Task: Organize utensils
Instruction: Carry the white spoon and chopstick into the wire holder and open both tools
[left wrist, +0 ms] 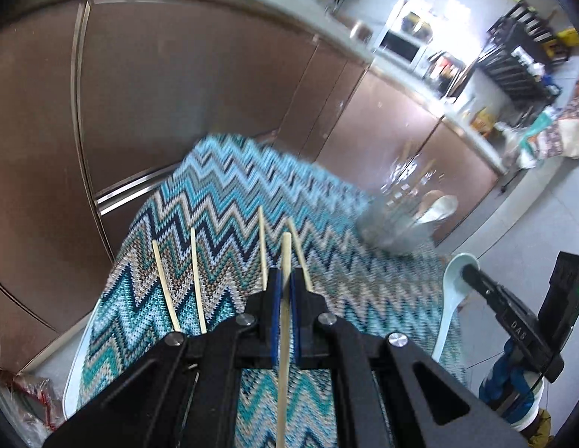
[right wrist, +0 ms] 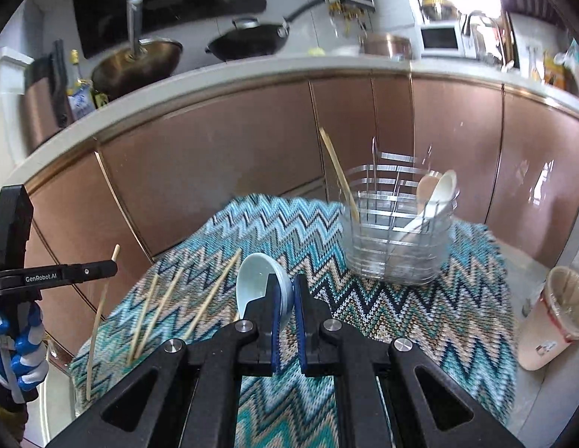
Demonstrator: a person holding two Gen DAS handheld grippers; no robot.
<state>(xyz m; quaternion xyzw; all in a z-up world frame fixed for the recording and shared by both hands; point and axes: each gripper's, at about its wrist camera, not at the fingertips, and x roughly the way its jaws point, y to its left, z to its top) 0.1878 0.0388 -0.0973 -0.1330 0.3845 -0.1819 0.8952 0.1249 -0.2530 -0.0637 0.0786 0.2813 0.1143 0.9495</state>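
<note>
A zigzag-patterned cloth (right wrist: 382,321) covers my tabletop. At its far right stands a wire utensil basket (right wrist: 397,231), holding spoons and one chopstick. Four chopsticks (left wrist: 198,283) lie loose on the cloth. My right gripper (right wrist: 287,298) has its jaws clamped on a pale blue ceramic spoon (right wrist: 252,280); my left gripper (left wrist: 285,291) has its jaws clamped on a single chopstick (left wrist: 285,261).

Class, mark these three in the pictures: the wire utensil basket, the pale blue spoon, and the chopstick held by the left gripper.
wire utensil basket (right wrist: 397,246), right wrist view, on its front wires.
pale blue spoon (right wrist: 256,276), right wrist view, inside its bowl.
chopstick (left wrist: 286,261), left wrist view, on the shaft above the pads.
</note>
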